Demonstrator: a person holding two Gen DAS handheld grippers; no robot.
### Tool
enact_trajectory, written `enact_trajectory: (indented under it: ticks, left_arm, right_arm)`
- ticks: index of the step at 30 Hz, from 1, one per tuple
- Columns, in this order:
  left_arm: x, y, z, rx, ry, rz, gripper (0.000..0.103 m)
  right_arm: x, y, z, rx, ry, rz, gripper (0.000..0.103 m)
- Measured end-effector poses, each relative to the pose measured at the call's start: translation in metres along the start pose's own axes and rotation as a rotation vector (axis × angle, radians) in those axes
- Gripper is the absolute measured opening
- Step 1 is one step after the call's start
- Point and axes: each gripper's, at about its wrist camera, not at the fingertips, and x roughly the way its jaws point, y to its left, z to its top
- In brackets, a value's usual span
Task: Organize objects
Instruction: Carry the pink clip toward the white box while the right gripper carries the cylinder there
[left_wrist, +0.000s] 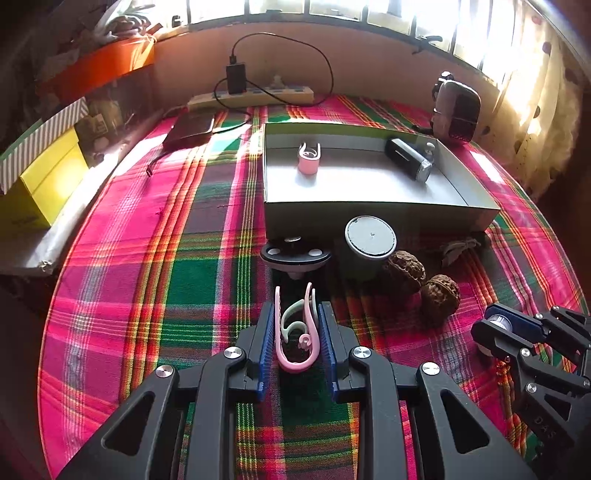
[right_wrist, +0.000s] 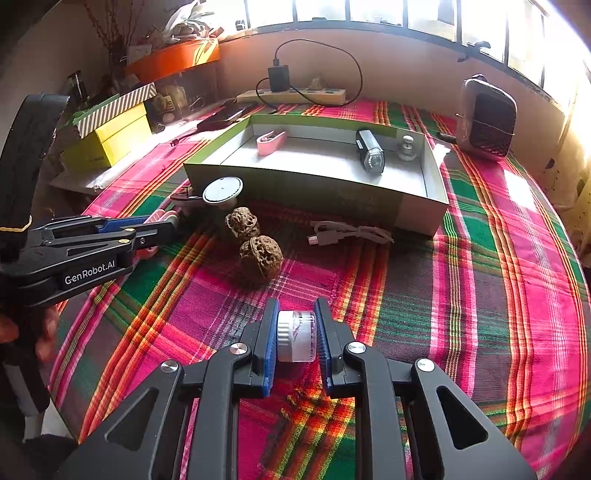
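A plaid cloth (right_wrist: 480, 295) in pink, green and orange covers the table under and ahead of the gripper. Beyond its far edge runs a plain beige wall (right_wrist: 406, 70), topped by a row of dark-framed windows (right_wrist: 369, 11) that let in hard daylight, which falls in bright patches on the cloth to the right. A pale dotted curtain (left_wrist: 546, 122) hangs at far right. To the far left a cluttered shelf holds an orange box (right_wrist: 173, 59) and a yellow box (right_wrist: 110, 136).
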Motion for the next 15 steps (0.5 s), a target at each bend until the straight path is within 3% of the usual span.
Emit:
enact_trajectory:
  ticks: [15]
  left_arm:
    - [-0.022, 0.002, 0.004, 0.014, -0.046, -0.038, 0.021]
  right_arm:
    - [-0.011, -0.002, 0.008, 0.016, -0.035, 0.013, 0.02]
